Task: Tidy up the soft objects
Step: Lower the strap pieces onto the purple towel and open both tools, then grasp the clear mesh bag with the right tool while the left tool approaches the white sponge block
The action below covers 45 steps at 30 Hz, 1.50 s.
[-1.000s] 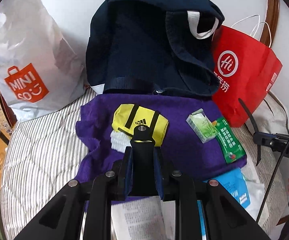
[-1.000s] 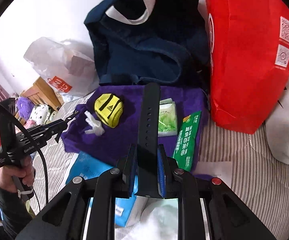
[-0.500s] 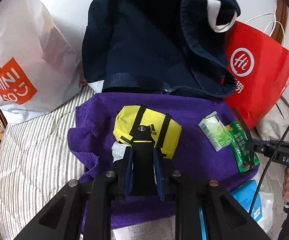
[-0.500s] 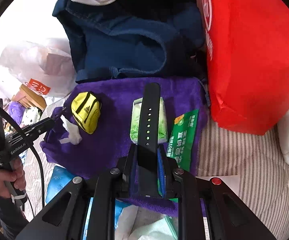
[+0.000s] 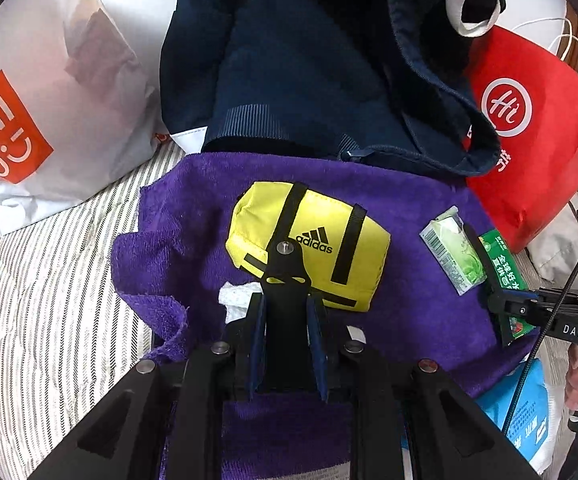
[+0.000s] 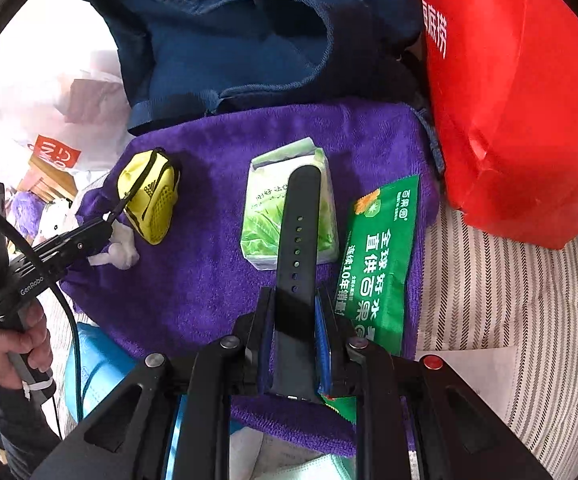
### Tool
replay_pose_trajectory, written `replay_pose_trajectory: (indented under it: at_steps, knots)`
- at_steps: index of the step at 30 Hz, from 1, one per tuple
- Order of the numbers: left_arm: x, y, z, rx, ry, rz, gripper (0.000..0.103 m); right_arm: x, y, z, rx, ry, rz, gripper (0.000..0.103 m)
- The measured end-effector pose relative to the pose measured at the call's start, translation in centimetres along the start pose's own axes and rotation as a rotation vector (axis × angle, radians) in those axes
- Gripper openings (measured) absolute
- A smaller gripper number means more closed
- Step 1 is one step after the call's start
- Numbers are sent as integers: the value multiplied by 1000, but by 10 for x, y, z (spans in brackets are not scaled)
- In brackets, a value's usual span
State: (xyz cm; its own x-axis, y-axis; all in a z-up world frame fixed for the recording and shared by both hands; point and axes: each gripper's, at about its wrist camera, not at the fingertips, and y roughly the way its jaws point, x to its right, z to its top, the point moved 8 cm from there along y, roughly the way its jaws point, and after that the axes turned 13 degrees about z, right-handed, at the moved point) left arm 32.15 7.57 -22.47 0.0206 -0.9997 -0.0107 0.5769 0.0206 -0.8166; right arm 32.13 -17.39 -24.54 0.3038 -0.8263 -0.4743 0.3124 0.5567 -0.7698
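Gripping a black strap piece (image 5: 285, 276), left gripper (image 5: 285, 308) hovers near yellow Adidas pouch (image 5: 309, 244); right gripper (image 6: 295, 308) clamps black watch strap (image 6: 299, 232) above tissue pack (image 6: 265, 208) on purple towel (image 6: 209, 272).

Home bedroom. Striped quilted bed (image 5: 61, 292) cover under everything, purple towel (image 5: 193, 220) spread on it, navy tote bag (image 5: 301, 72) against white wall. Shopping bags beside: white Miniso bag (image 5: 49, 92), red paper bag (image 5: 537, 128). Plush toys (image 6: 45, 216) at the bedside.

Left gripper (image 5: 287, 312) clamps black strap (image 5: 285, 264) over yellow pouch (image 5: 309, 246), purple towel (image 5: 409, 280).
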Motion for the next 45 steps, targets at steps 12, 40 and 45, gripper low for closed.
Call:
replay_pose_trajectory:
  at_steps: [12, 40, 45]
  knots:
    - [0, -8, 0, -11, 19, 31, 39, -6, -8, 0, -1, -16, 16, 50]
    - [0, -145, -98, 37, -4, 48, 58, 1, -112, -151, 61, 88, -32, 66]
    - [5, -150, -130, -3, -11, 49, 58, -7, -94, -176, 39, 87, 11, 36]
